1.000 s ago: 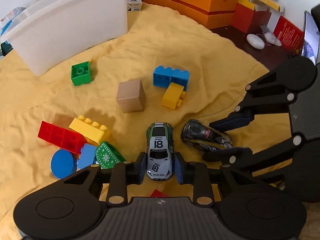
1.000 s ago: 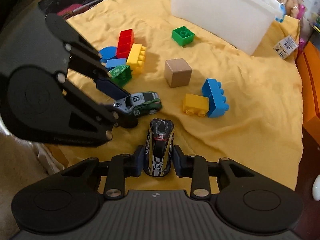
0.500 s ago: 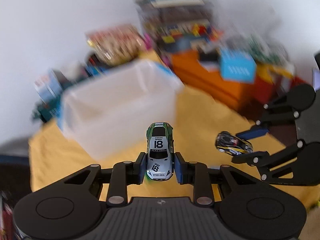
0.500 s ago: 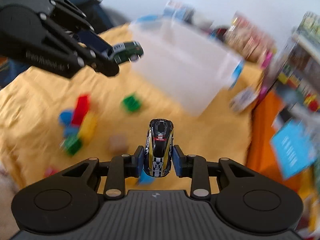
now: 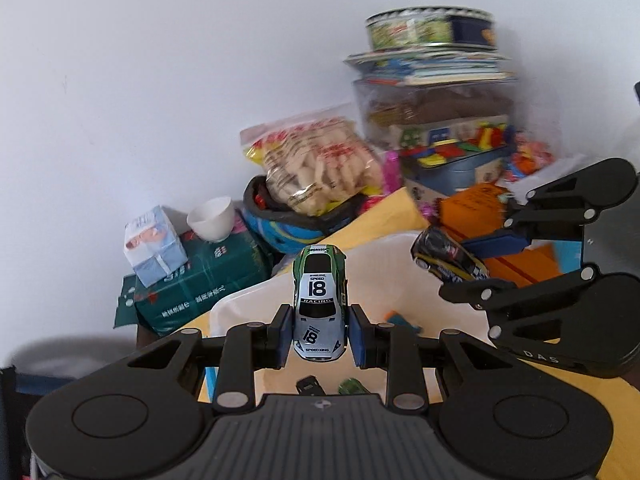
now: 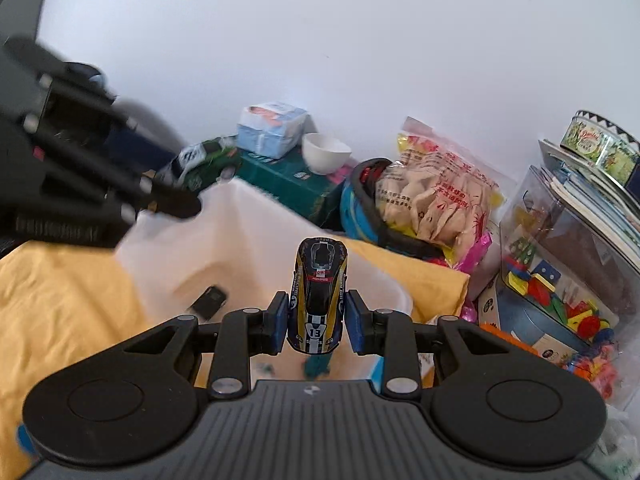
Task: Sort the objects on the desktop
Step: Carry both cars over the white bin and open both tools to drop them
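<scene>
L wrist view:
L gripper (image 5: 319,334): blue pads clamped on both flanks of green/white car (image 5: 319,296), no. 18; nose points fwd, away from cam, car sticks out past the fingertips.
Under it: white bin (image 5: 404,280), open top; car hangs above bin's near part, not touching it.
In bin: two small cars just visible below the held one – dark car (image 5: 309,385) and green car (image 5: 353,386); an orange/teal bit (image 5: 400,318) further R.
R gripper (image 5: 460,268): comes in from R side, closed on black/yellow car (image 5: 446,255), held over bin's far-R rim.

R wrist view:
R gripper (image 6: 317,322): pads pressed on sides of black/yellow car (image 6: 320,296), no. 13 on tail, nose fwd, tail between the pads.
Below: white bin (image 6: 256,216) on yellow cloth (image 6: 68,300); car sits over the bin's R part, clear of it.
In bin: dark car (image 6: 210,300) to L, teal piece (image 6: 318,366) right under the held car.
L gripper (image 6: 176,194): blurred, upper L, gripping green/white car (image 6: 202,162) above bin's far-L corner.
Behind: white bowl (image 6: 326,152), snack bag (image 6: 436,200).
</scene>
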Demonstrator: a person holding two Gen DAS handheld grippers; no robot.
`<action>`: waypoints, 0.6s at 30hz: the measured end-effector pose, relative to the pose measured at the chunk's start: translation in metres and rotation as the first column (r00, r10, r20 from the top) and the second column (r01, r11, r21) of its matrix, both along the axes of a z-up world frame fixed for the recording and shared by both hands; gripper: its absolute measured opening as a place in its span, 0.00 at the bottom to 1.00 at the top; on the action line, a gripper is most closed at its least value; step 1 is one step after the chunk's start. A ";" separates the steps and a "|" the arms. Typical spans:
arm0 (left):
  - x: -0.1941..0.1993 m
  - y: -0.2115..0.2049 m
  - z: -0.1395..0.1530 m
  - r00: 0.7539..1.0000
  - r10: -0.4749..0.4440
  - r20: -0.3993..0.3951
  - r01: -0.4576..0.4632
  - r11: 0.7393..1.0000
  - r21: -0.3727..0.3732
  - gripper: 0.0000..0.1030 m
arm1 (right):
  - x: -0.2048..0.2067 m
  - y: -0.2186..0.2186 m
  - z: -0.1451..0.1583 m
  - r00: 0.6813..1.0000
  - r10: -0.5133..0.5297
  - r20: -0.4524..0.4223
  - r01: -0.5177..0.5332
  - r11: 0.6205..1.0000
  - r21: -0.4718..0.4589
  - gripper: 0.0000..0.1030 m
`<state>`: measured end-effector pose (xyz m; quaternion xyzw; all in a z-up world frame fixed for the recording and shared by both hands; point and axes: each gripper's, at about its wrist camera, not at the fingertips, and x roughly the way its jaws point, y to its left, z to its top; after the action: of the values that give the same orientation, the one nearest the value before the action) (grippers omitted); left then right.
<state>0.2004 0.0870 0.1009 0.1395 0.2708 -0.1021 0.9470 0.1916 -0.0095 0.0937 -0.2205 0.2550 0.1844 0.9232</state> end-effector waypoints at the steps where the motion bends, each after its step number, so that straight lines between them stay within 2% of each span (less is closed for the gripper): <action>1: 0.010 0.001 -0.006 1.000 0.017 0.002 -0.017 1.000 0.002 0.32 | 0.009 0.001 -0.003 1.000 -0.007 -0.008 0.007 1.000 0.006 0.32; 5: 0.044 0.010 -0.034 0.995 0.059 -0.077 -0.062 0.997 -0.038 0.32 | 0.044 0.011 -0.024 0.997 -0.046 -0.055 0.046 0.999 -0.006 0.33; 7: 0.051 0.011 -0.048 0.991 0.077 -0.112 -0.082 0.996 -0.038 0.33 | 0.048 0.012 -0.036 0.996 -0.057 -0.075 0.056 0.998 -0.024 0.36; 8: 0.052 0.011 -0.053 0.988 0.090 -0.123 -0.095 0.995 -0.034 0.42 | 0.048 0.013 -0.041 0.995 -0.059 -0.085 0.057 0.998 -0.033 0.41; 9: 0.048 0.011 -0.056 0.988 0.095 -0.123 -0.099 0.995 -0.029 0.51 | 0.047 0.013 -0.046 0.994 -0.058 -0.087 0.056 0.998 -0.035 0.43; 11: 0.041 0.011 -0.057 0.990 0.091 -0.106 -0.094 0.995 -0.018 0.58 | 0.040 0.011 -0.047 0.995 -0.057 -0.079 0.055 0.998 -0.030 0.45; 14: 0.026 0.008 -0.052 0.992 0.092 -0.083 -0.092 0.996 0.007 0.59 | 0.031 0.006 -0.039 0.996 -0.062 -0.065 0.062 0.998 -0.001 0.47; 16: 0.011 0.009 -0.045 0.993 0.090 -0.073 -0.091 0.996 -0.005 0.60 | 0.023 0.002 -0.031 0.996 -0.056 -0.063 0.057 0.998 0.024 0.48; 18: -0.006 0.009 -0.040 0.993 0.092 -0.068 -0.094 0.995 -0.019 0.65 | 0.010 -0.003 -0.023 0.997 -0.049 -0.054 0.052 0.998 0.045 0.51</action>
<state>0.1941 0.0960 0.0614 0.1129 0.3074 -0.0654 0.9426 0.2017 -0.0125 0.0707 -0.1874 0.2805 0.1726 0.9254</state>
